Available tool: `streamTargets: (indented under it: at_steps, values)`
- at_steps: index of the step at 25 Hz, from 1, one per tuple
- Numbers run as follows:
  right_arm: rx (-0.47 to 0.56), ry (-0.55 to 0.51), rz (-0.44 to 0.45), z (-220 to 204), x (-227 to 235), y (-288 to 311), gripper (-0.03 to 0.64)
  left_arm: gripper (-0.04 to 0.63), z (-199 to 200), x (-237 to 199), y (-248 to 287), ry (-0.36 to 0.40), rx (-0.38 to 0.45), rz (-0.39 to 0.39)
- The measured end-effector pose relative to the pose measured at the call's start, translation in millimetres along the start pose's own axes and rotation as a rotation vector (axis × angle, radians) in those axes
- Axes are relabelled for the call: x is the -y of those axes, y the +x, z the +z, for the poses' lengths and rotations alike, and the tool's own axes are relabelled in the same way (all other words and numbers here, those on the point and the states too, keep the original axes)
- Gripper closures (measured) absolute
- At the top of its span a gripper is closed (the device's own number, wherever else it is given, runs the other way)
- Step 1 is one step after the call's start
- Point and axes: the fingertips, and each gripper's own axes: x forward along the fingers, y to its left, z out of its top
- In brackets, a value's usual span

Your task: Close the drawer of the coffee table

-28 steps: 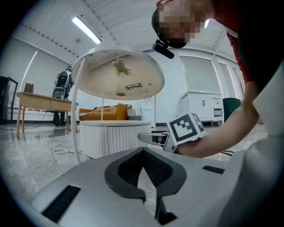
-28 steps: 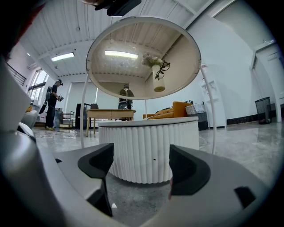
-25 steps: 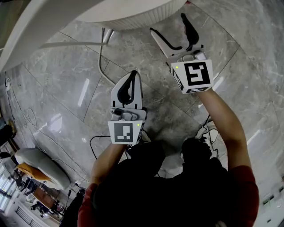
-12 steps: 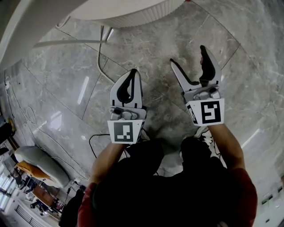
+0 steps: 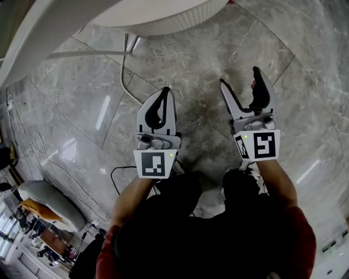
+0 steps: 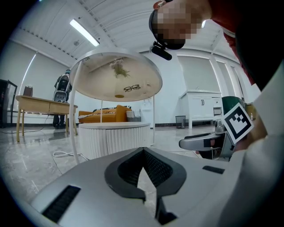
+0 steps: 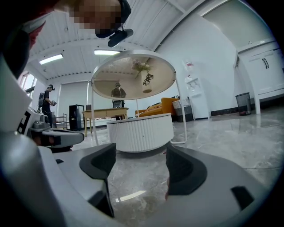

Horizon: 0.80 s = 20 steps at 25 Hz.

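The round white ribbed coffee table [image 5: 163, 16] stands at the top of the head view, under a raised round top on thin metal legs [image 7: 134, 75]. Its ribbed drum [image 7: 141, 132] faces both gripper cameras; the side I see is flush, with no drawer standing out. My left gripper [image 5: 163, 92] is held low over the marble floor, well short of the table, jaws shut with nothing between them. My right gripper [image 5: 241, 77] hangs beside it, open and empty. The ribbed drum [image 6: 114, 138] fills the middle of the left gripper view.
A white cable [image 5: 124, 71] trails across the marble floor from the table's leg. The person's dark trousers and shoes [image 5: 240, 180] are right below the grippers. A wooden desk [image 6: 40, 108], an orange sofa [image 6: 106, 113] and white cabinets [image 6: 202, 104] stand far off.
My right gripper has drawn back from beside the table toward the person's body, down and right in the head view, still open. The left gripper has barely moved.
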Motion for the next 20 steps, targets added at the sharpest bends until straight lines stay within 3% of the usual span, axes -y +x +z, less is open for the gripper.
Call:
streamTargets:
  at_steps: [2, 6, 7, 14, 20]
  values:
    - [0.009, 0.006, -0.021, 2, 4, -2, 0.302, 0.583, 1, -2, -1, 0.001, 0.002, 0.004]
    - [0.045, 0.012, -0.091, 8, 15, -7, 0.561, 0.583, 4, -5, -1, 0.010, 0.019, 0.009]
    - [0.049, 0.010, -0.098, 8, 16, -7, 0.583, 0.583, 5, -6, -1, 0.011, 0.022, 0.014]
    - [0.043, 0.021, -0.105, 44, 8, -20, 0.595, 0.583, 49, -12, -11, 0.059, 0.066, 0.033]
    - [-0.012, -0.003, -0.083, 166, -14, -57, 0.594, 0.583, 156, -29, -55, 0.135, 0.024, 0.014]
